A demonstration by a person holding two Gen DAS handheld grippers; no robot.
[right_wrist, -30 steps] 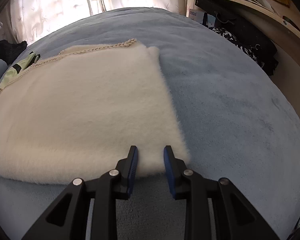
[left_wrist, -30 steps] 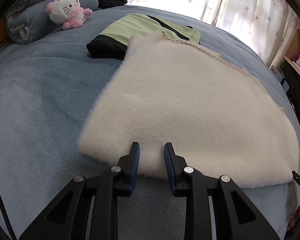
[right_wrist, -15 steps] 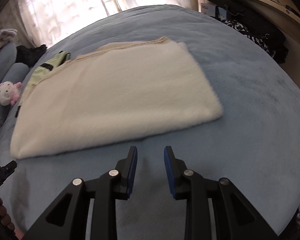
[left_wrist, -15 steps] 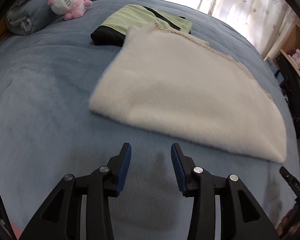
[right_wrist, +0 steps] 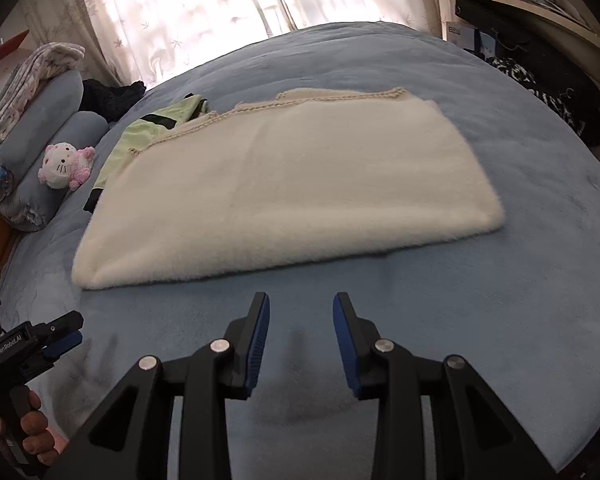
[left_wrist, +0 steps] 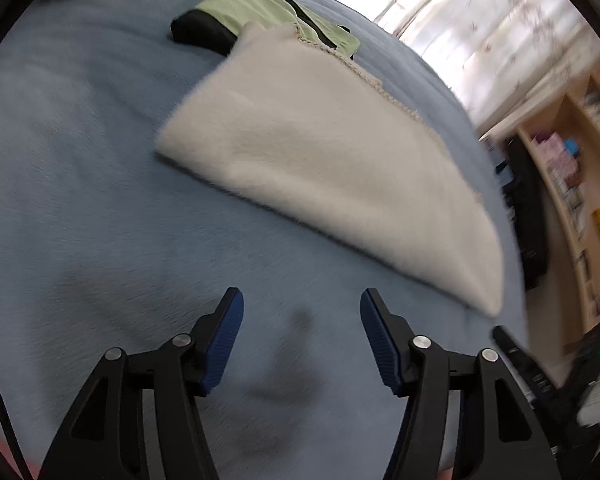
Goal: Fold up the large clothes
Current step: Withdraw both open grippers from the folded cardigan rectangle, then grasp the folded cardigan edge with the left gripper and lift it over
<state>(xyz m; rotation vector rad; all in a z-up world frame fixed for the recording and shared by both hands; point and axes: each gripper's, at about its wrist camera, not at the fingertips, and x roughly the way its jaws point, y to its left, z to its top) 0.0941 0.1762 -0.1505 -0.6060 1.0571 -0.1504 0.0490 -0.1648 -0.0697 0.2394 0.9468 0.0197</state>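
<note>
A fluffy cream garment [right_wrist: 292, 184] lies folded flat on the blue bed cover [right_wrist: 520, 280], its knitted trim along the far edge. In the left wrist view the same cream garment [left_wrist: 324, 160] stretches diagonally ahead. My left gripper [left_wrist: 300, 312] hovers over bare bed cover short of the garment's near edge, jaws opening, nothing between them. My right gripper [right_wrist: 300, 312] also sits back from the near edge over the cover, jaws opening slightly and empty. The left gripper [right_wrist: 66, 334] also shows at the lower left of the right wrist view, held by a hand [right_wrist: 32, 428].
A green and black garment [left_wrist: 260, 12] lies folded behind the cream one, partly under it. A pink and white plush toy [right_wrist: 66, 164] leans on rolled blue bedding [right_wrist: 32, 152] at the left. Shelves [left_wrist: 572, 168] and dark bags [right_wrist: 540, 88] stand beside the bed on the right.
Both grippers let go of the cream garment's near edge and pulled back and up from it. The left jaws widened a lot, the right only a little.
</note>
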